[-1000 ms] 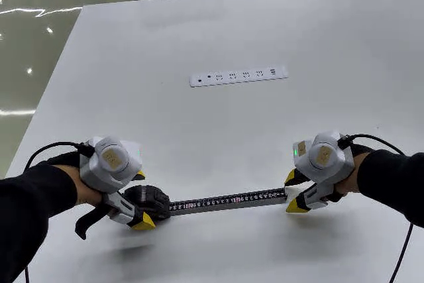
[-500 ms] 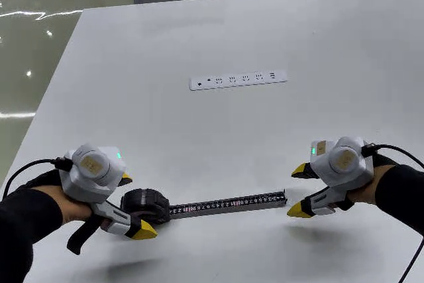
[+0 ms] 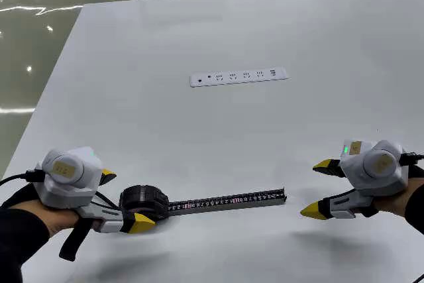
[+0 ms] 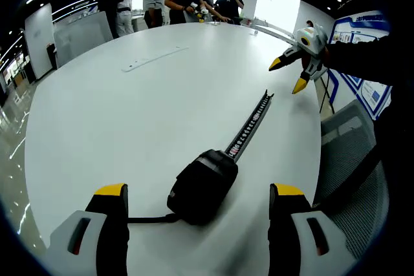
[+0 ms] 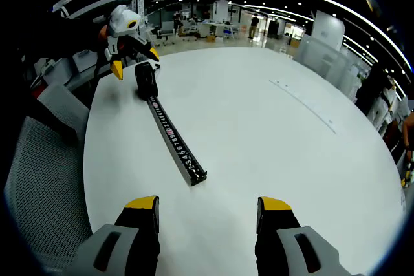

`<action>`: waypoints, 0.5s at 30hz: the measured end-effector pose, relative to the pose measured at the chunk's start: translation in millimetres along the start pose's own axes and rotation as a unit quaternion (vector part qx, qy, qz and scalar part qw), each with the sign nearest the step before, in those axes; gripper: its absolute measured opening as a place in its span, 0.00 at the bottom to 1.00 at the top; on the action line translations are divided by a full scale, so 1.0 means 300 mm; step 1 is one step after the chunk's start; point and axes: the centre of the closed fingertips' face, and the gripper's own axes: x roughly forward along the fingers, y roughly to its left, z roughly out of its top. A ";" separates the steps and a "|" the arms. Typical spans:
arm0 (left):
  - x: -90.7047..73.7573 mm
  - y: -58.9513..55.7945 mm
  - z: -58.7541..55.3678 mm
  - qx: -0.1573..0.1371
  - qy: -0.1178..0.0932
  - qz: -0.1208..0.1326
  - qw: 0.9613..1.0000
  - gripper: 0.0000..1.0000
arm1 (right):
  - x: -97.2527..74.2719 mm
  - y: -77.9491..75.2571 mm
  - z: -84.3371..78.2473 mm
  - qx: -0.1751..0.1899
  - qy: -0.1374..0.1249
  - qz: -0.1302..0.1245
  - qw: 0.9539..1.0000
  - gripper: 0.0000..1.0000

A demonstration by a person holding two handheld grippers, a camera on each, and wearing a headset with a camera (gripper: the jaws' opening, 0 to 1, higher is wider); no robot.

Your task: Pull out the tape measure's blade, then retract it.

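Tape measure (image 3: 144,201) lies on a white table (image 3: 218,130), blade (image 3: 228,201) extended flat rightward. Left gripper (image 3: 124,200) straddles the case, its 2 jaws spread, not pinching. Right gripper (image 3: 317,188), jaws spread and empty, sits beyond the blade tip, probably leaving it free to retract.

Black sleeves (image 3: 20,236), white yellow-tipped grippers (image 3: 123,200) (image 3: 318,188)

Scale numerals run along the tape blade (image 3: 228,201), too small to read; nothing else legible
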 end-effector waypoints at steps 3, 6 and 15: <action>-0.016 0.004 -0.018 -0.011 -0.005 0.013 1.000 0.90 | -0.026 -0.002 -0.011 0.006 -0.007 -0.012 1.000 0.59; -0.042 0.015 -0.010 -0.026 -0.027 0.031 0.999 0.90 | -0.046 0.002 -0.027 0.008 -0.009 -0.020 1.000 0.60; -0.109 0.031 -0.010 -0.045 -0.057 0.060 0.996 0.93 | -0.116 0.008 -0.043 0.025 -0.020 -0.050 0.998 0.70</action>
